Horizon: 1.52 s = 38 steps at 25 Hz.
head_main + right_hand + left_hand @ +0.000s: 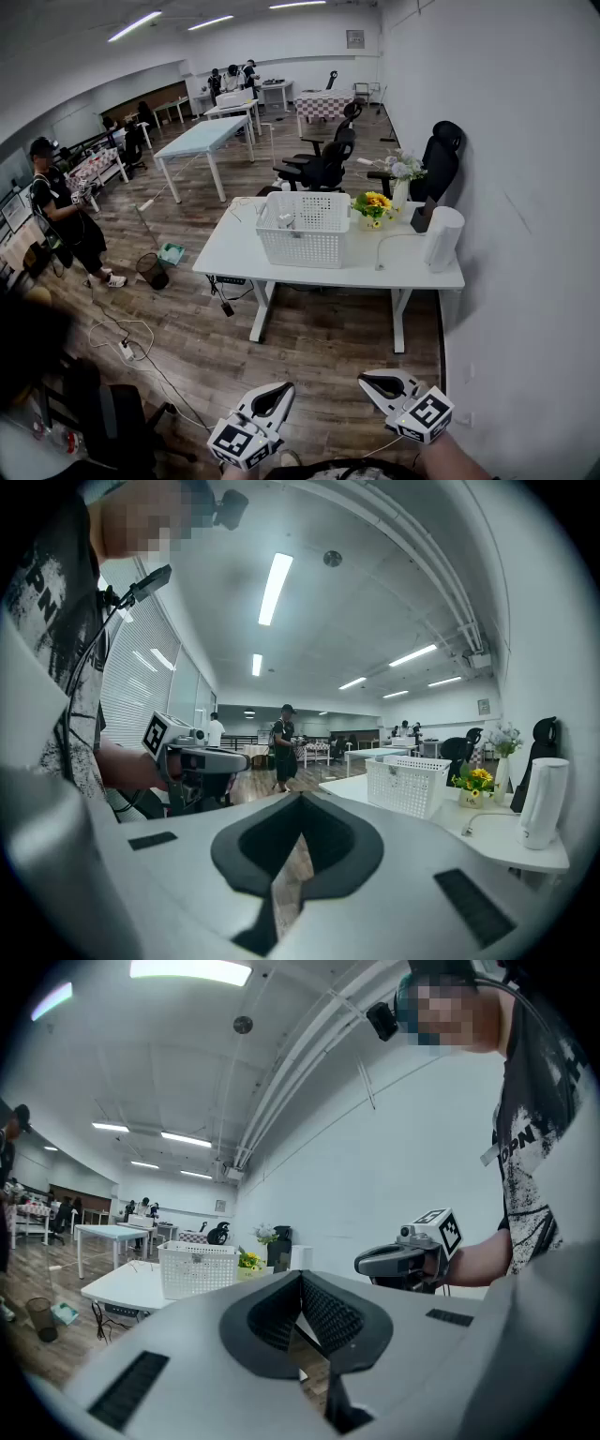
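At the bottom edge, the left gripper (284, 389) and right gripper (367, 380) hang with jaws pressed together, empty. The white basket (302, 232) stands on the table (242, 255) at frame centre, well apart from both

Your head camera looks forward and steeply down, with the white table (234, 253) well away. The left gripper view looks along its own jaws, sideways past the nearby right gripper (375, 1262). The right gripper view looks the opposite way past the left gripper (234, 758), and all three views share that table and its basket (302, 234).
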Tool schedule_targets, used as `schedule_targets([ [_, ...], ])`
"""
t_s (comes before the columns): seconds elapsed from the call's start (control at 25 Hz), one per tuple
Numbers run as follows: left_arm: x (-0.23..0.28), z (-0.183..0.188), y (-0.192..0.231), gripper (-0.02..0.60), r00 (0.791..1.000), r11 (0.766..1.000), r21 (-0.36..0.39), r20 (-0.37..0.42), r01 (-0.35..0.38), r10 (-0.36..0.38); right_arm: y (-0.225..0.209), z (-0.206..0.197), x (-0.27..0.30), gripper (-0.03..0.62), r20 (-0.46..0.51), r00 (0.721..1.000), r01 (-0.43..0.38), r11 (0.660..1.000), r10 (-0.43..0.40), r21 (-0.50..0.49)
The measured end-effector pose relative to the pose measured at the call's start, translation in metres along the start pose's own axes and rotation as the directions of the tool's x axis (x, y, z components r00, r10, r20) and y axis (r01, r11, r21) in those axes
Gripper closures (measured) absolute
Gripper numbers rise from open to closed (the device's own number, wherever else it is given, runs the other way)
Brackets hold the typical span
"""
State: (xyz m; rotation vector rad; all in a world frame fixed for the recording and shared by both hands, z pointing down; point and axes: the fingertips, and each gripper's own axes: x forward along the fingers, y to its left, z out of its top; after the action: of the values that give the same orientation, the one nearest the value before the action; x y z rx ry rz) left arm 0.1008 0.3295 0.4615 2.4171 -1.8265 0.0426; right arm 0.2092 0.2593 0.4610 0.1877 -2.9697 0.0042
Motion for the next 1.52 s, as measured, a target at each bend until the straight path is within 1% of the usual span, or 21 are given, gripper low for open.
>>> schedule_targets([
  [0.28, 0.011, -0.001, -0.019, 0.571, 1.0, 0.999, 0.033, -0.012, -0.003, 0.003, -0.007, -0.012, -0.021, 0.574, -0.01, 1.0, -0.002, 1.0, 0.002, 0.009],
  [0.52, 0.019, -0.008, -0.029, 0.571, 0.999, 1.0, 0.022, -0.032, -0.005, 0.006, -0.013, -0.012, -0.033, 0.572, 0.02, 1.0, -0.009, 0.999, 0.009, 0.038],
  [1.04, 0.033, -0.014, -0.033, 0.571, 0.998, 1.0, 0.028, -0.055, -0.014, 0.015, -0.023, -0.022, -0.033, 0.572, 0.022, 1.0, -0.019, 0.998, 0.018, 0.06],
  [1.24, 0.043, -0.018, -0.017, 0.571, 0.997, 1.0, 0.025, -0.071, -0.008, 0.01, -0.032, -0.019, -0.017, 0.572, 0.043, 0.999, -0.034, 0.997, 0.031, 0.072],
  [1.52, 0.063, -0.018, 0.028, 0.571, 0.996, 0.999, 0.034, -0.09, 0.013, -0.009, -0.059, -0.018, 0.026, 0.572, 0.044, 0.999, -0.014, 0.997, 0.01, 0.079],
])
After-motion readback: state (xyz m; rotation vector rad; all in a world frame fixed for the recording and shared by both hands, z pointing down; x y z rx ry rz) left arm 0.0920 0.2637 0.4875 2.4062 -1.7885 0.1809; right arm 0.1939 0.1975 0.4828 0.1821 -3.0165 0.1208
